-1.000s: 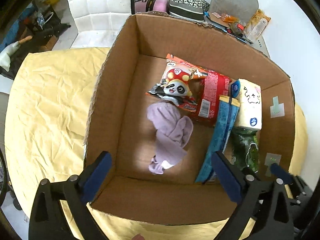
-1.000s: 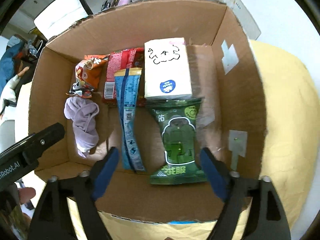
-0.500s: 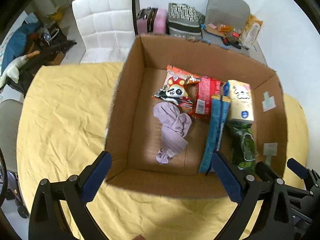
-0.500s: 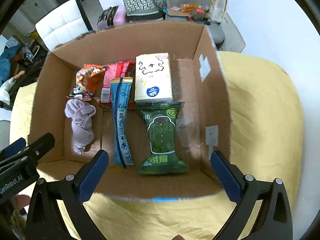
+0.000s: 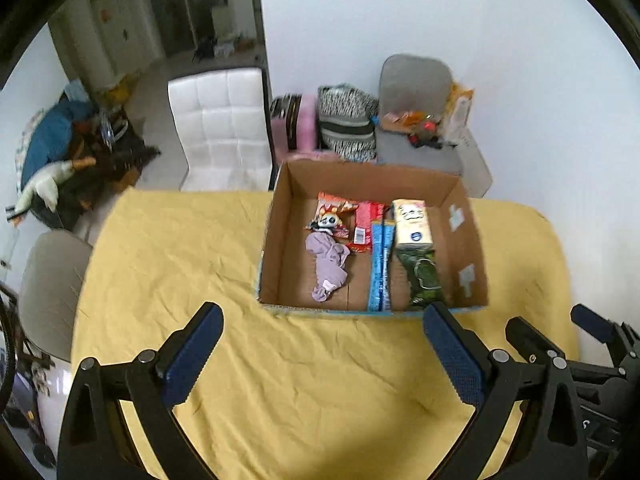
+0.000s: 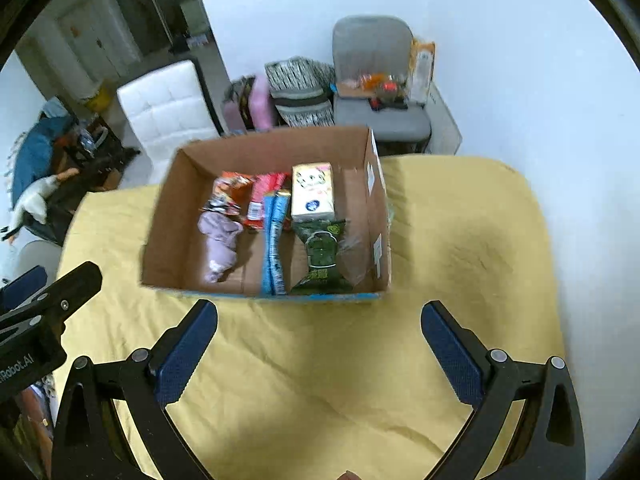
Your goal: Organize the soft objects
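An open cardboard box (image 5: 280,240) (image 6: 168,232) stands on the yellow cloth. Inside lie a lilac cloth (image 5: 329,266) (image 6: 220,244), a panda snack bag (image 5: 330,216) (image 6: 226,196), a red packet (image 5: 366,226) (image 6: 262,200), a blue packet (image 5: 380,268) (image 6: 273,248), a tissue pack (image 5: 412,224) (image 6: 312,192) and a green packet (image 5: 422,276) (image 6: 322,258). My left gripper (image 5: 320,356) is open and empty, well back from the box's near wall. My right gripper (image 6: 320,352) is open and empty, also back from the box.
The yellow cloth (image 5: 180,264) (image 6: 460,240) covers the table around the box. Behind the table are a white chair (image 5: 218,124) (image 6: 164,108), a grey chair with clutter (image 5: 416,120) (image 6: 376,92), bags and a white wall. The other gripper shows at each view's edge.
Both grippers have pulled back and up from over the box, so the box looks much smaller. Both stay open and empty. The box's contents have not moved.
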`<act>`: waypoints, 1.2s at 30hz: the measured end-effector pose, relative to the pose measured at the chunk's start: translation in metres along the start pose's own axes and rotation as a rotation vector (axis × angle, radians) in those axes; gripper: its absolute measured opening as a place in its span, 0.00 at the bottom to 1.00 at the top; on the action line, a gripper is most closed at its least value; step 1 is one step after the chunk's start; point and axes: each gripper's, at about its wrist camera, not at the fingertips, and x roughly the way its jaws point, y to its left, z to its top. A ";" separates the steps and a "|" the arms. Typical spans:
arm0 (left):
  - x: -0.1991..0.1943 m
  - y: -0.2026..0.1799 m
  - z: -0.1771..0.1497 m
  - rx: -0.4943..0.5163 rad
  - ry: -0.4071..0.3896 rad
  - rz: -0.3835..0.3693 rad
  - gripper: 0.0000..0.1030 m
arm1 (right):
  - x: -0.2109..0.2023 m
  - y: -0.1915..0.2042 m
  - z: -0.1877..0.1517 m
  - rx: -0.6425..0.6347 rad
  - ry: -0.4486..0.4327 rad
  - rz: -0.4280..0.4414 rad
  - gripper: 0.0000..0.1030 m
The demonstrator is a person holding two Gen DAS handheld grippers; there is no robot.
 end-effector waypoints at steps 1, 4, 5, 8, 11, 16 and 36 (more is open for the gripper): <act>-0.012 -0.001 -0.002 0.007 -0.015 -0.002 0.99 | -0.016 0.000 -0.005 0.001 -0.015 0.007 1.00; -0.050 0.000 -0.009 0.013 -0.059 0.000 0.99 | -0.061 -0.001 -0.017 0.000 -0.071 0.018 1.00; -0.063 0.002 -0.012 0.010 -0.073 -0.005 0.99 | -0.072 -0.001 -0.019 0.001 -0.084 0.025 1.00; -0.091 0.006 -0.018 0.006 -0.105 -0.008 0.99 | -0.113 0.000 -0.025 -0.003 -0.144 0.025 1.00; -0.116 0.013 -0.022 -0.008 -0.130 -0.005 0.99 | -0.147 0.001 -0.034 -0.003 -0.196 0.024 1.00; -0.148 0.021 -0.030 -0.026 -0.170 0.012 0.99 | -0.187 0.003 -0.048 -0.006 -0.236 0.033 1.00; -0.187 0.019 -0.049 -0.027 -0.233 0.052 0.99 | -0.248 -0.004 -0.074 -0.011 -0.294 -0.009 1.00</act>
